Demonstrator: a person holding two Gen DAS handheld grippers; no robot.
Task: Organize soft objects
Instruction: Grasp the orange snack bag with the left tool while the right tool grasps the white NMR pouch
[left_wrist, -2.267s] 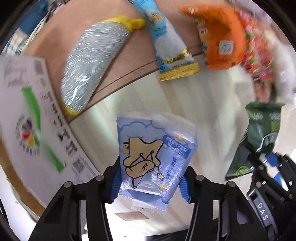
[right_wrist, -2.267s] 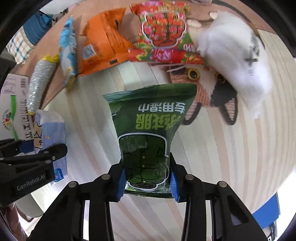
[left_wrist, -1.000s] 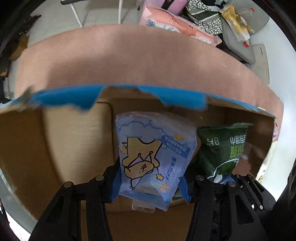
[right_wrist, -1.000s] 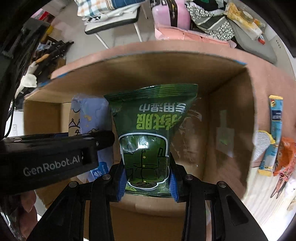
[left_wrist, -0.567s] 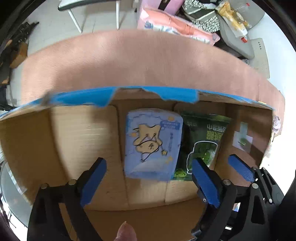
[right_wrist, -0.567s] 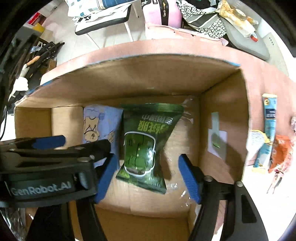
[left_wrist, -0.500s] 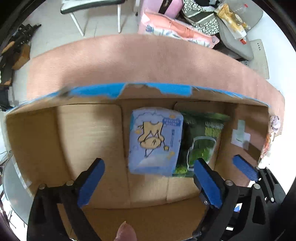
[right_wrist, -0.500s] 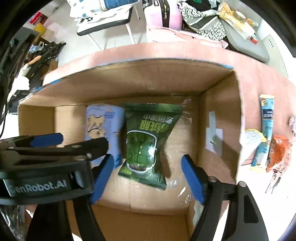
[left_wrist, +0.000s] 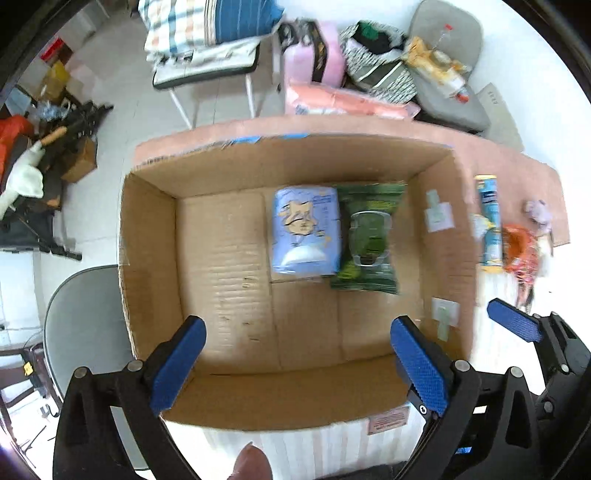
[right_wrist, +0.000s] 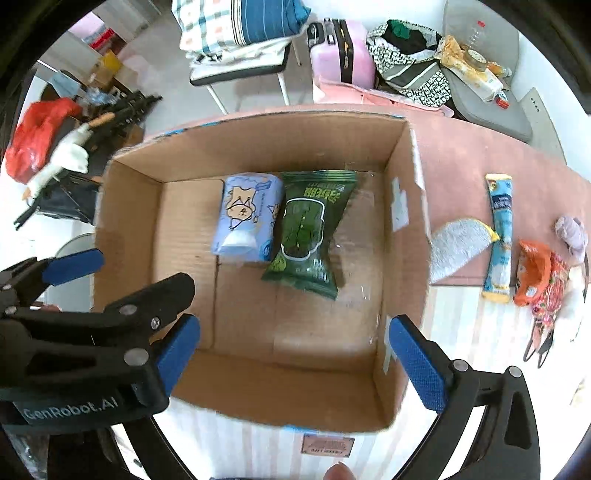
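An open cardboard box (left_wrist: 147, 266) (right_wrist: 402, 229) stands on the table. On its floor lie a light blue tissue pack (left_wrist: 306, 229) (right_wrist: 246, 218) and, touching its right side, a green snack bag (left_wrist: 367, 240) (right_wrist: 309, 229). My left gripper (left_wrist: 295, 365) is open and empty, above the box's near wall. My right gripper (right_wrist: 291, 354) is open and empty, above the near wall too. The left gripper also shows at the left of the right wrist view (right_wrist: 122, 295).
Right of the box, on a pink mat (right_wrist: 480, 155), lie a silver pouch (right_wrist: 456, 245), a blue stick pack (right_wrist: 500, 230), an orange bag (right_wrist: 532, 271) and a floral bag (right_wrist: 550, 299). Beyond the table stand a chair (right_wrist: 240, 62), a pink suitcase (right_wrist: 340, 55) and floor clutter.
Both grippers opened and let the blue pack and green bag drop into the box. Both have since pulled back and up, so the whole box shows.
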